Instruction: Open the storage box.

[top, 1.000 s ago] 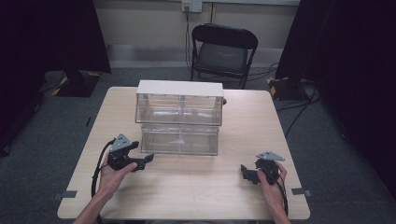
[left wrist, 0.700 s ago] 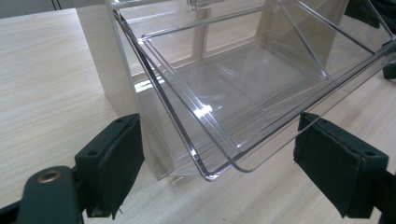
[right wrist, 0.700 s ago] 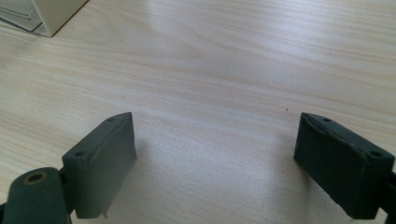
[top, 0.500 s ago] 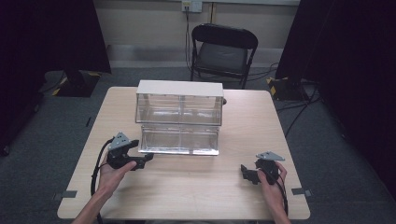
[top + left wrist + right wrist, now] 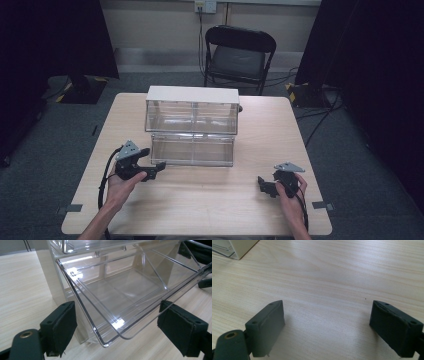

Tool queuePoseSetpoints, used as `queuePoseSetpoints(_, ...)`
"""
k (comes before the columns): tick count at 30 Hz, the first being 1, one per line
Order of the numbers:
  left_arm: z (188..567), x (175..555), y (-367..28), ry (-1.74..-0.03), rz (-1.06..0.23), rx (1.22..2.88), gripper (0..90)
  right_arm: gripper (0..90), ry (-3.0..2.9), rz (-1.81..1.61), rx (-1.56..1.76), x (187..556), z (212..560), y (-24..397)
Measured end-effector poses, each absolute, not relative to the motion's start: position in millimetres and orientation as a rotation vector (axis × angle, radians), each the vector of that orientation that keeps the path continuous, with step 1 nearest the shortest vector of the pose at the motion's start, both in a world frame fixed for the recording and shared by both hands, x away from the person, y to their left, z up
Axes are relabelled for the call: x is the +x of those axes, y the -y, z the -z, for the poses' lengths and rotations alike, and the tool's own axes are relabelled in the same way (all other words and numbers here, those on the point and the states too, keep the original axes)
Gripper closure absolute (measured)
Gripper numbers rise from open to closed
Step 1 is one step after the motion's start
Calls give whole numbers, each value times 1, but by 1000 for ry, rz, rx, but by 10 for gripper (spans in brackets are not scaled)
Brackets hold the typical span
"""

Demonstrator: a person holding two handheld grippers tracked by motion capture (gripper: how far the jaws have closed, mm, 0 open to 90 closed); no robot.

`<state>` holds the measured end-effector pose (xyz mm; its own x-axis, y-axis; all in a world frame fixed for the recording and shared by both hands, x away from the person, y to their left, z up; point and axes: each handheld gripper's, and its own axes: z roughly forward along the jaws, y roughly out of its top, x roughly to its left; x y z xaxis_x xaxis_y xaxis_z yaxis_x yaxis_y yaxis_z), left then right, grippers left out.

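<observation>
left gripper (image 5: 113,327) released, jaws straddling pulled-out clear plastic lower drawer (image 5: 125,297) corner, probably to grasp it | right gripper (image 5: 327,325) released, idle over pale wooden table (image 5: 332,270)

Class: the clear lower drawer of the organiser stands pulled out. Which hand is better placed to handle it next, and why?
Left. The left gripper sits at the lower drawer, open jaws flanking its front corner. The right gripper rests apart over bare table.

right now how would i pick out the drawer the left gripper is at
On the wooden table stands a clear two-tier drawer cabinet with a white top. The lower drawer is yours: empty, and pulled out toward the person, unlike the closed upper ones.
</observation>
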<state>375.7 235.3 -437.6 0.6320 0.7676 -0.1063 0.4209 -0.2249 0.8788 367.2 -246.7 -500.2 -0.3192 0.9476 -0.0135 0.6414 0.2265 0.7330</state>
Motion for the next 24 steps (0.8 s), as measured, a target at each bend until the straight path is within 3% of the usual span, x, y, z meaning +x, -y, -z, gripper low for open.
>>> queuePoseSetpoints(24,429,388,-237,-949,-456,1844,156,113,-2047,-880,1455,368,500,247)
